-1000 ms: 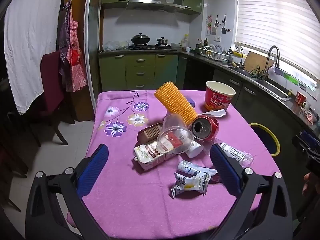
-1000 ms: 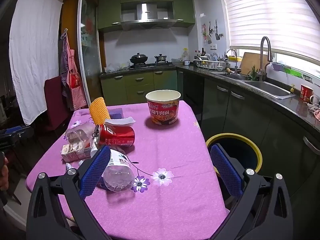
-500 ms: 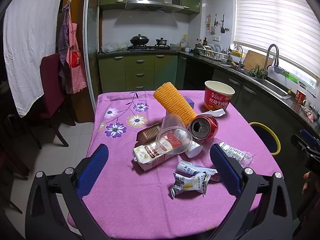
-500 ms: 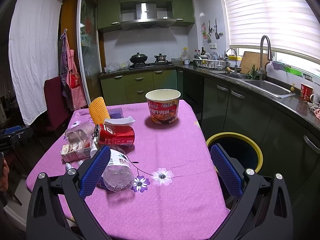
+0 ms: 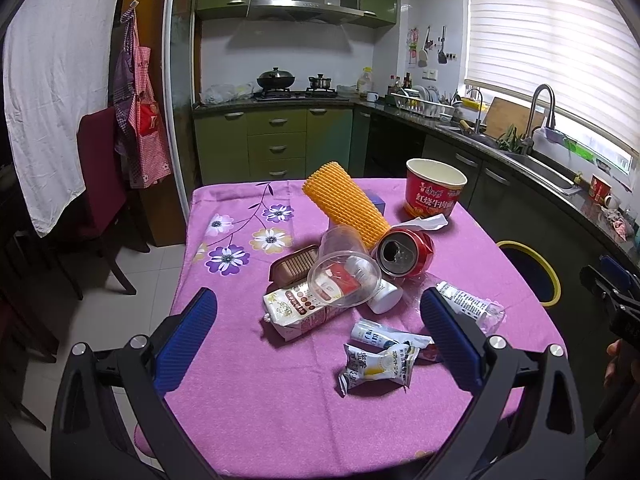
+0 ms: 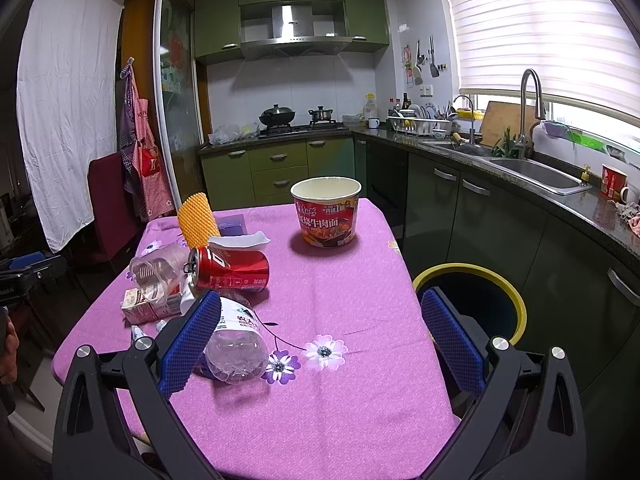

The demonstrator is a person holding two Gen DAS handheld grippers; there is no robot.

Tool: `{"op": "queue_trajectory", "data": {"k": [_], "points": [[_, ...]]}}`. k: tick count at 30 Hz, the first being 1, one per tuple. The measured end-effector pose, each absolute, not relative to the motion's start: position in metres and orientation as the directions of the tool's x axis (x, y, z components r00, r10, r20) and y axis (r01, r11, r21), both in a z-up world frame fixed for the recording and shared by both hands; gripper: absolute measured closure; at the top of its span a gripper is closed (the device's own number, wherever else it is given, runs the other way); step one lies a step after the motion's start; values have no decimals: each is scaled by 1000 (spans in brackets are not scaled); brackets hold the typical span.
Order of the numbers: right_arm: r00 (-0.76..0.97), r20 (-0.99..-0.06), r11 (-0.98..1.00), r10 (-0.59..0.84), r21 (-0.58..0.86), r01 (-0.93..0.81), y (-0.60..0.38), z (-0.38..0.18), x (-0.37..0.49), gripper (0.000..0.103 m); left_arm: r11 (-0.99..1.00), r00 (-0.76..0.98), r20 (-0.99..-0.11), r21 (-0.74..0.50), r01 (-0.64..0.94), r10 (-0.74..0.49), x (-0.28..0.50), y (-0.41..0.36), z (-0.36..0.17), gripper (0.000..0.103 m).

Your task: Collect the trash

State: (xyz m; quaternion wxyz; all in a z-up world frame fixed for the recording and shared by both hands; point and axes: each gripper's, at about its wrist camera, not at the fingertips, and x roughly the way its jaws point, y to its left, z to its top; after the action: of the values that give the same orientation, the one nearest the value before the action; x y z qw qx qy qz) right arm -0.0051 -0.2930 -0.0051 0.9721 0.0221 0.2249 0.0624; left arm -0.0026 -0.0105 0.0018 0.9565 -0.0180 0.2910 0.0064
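Trash lies on a purple flowered tablecloth (image 5: pixel 256 400): a red can (image 5: pixel 404 256) on its side, a clear cup (image 5: pixel 344 272), a milk carton (image 5: pixel 304 312), snack wrappers (image 5: pixel 380 366), an orange foam sleeve (image 5: pixel 344 204), a clear bottle (image 6: pixel 236 340) and a red noodle bowl (image 6: pixel 326 212). My left gripper (image 5: pixel 318 332) is open, above the table's near edge, short of the pile. My right gripper (image 6: pixel 320 332) is open and empty; its left finger (image 6: pixel 192 340) is beside the bottle. A yellow-rimmed bin (image 6: pixel 472 300) stands on the floor right of the table.
Green kitchen cabinets (image 5: pixel 280 140) stand behind the table, with a counter and sink (image 6: pixel 532 172) along the right. A dark red chair (image 5: pixel 100 184) stands left of the table. The bin also shows in the left wrist view (image 5: pixel 532 272).
Both grippers stay open and nearly still. The left wrist view has shifted slightly; the trash has not moved.
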Motion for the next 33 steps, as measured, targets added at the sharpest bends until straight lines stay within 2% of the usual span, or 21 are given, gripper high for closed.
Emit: {"op": "queue_trajectory", "data": {"k": [33], "points": [[890,-436,991,131,72,-111,-293,-10,-4,4,999,826,-564,-30,-12,-7,-2,-14,-1,6]]}}
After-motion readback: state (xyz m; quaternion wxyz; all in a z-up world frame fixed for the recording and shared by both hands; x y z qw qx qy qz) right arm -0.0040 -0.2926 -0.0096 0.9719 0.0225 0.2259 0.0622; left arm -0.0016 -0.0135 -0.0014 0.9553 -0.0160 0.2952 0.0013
